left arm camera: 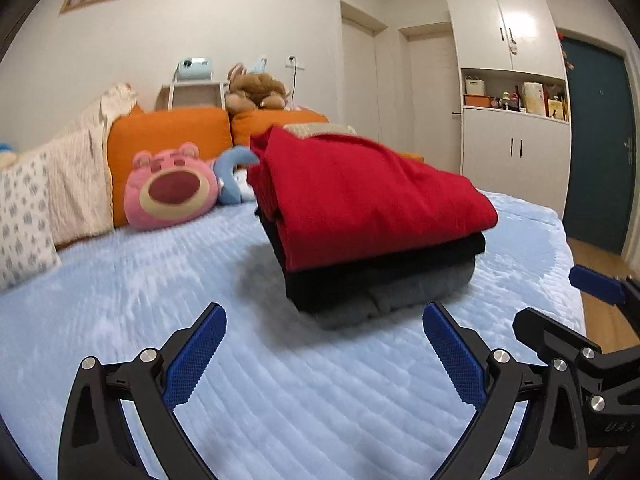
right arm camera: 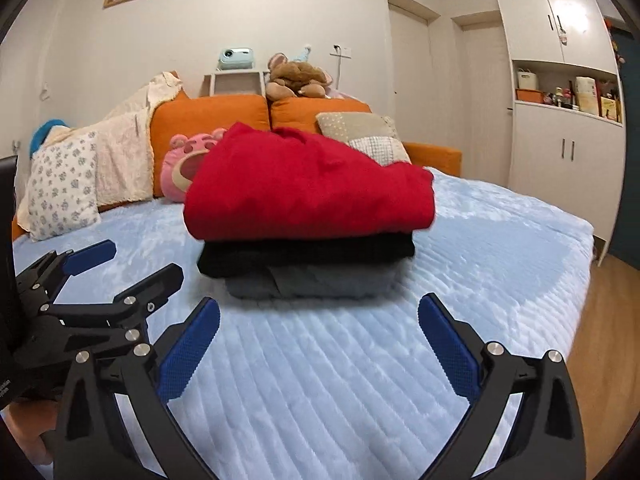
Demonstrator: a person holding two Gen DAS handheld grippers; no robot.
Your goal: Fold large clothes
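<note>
A stack of three folded garments rests on the light blue bed cover [left arm camera: 280, 392]: a red one [left arm camera: 360, 196] on top, a black one [left arm camera: 384, 276] under it, a grey one [left arm camera: 420, 292] at the bottom. My left gripper [left arm camera: 325, 320] is open just in front of the stack, with nothing between its blue pads. In the right wrist view the same red garment [right arm camera: 308, 192] tops the pile, and my right gripper [right arm camera: 319, 303] is open and empty before it. The two grippers are side by side: the right gripper [left arm camera: 554, 296] shows at the left view's edge, the left gripper [right arm camera: 140, 260] at the right view's edge.
A pink bear plush [left arm camera: 170, 188], orange cushions [left arm camera: 168, 132], a floral pillow [left arm camera: 24, 216] and a brown plush [left arm camera: 256, 92] line the bed's head. White cupboards [left arm camera: 516, 148], a dark door [left arm camera: 596, 140] and wooden floor [right arm camera: 608, 340] lie to the right.
</note>
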